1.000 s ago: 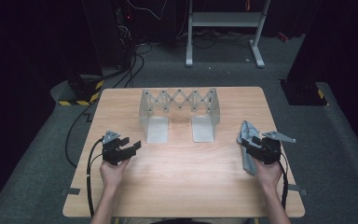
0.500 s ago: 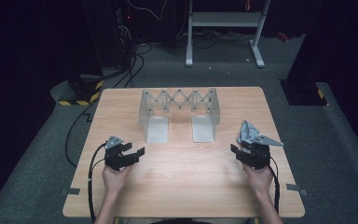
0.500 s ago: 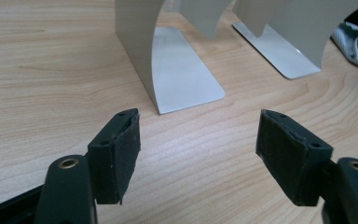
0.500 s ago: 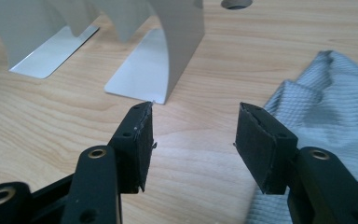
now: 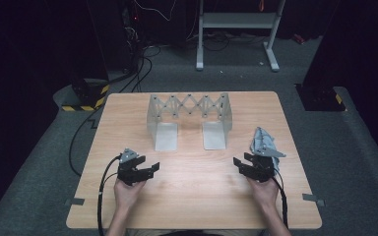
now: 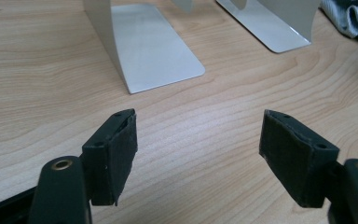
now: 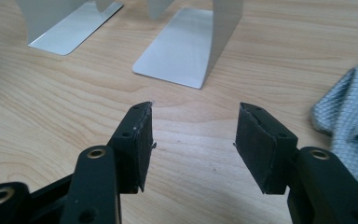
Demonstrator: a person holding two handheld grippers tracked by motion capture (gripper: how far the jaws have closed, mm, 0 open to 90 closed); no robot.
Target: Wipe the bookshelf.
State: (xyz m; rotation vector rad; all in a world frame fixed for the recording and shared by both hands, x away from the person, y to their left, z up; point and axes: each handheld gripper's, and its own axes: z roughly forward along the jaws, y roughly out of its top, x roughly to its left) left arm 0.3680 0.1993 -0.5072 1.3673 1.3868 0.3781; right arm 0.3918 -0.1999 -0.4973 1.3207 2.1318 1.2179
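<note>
The crumpled grey-blue cloth lay just beside the right gripper, jaws apart and empty; the left gripper likewise gaped above the wooden surface

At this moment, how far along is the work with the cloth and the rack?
Nothing looks done yet. The cloth lies crumpled on the table, apart from the metal rack, which stands bare. Nothing is in hand: the left claw and right claw are both open and empty. Grasping the cloth, nearest the right claw, is probably all still ahead.
</note>
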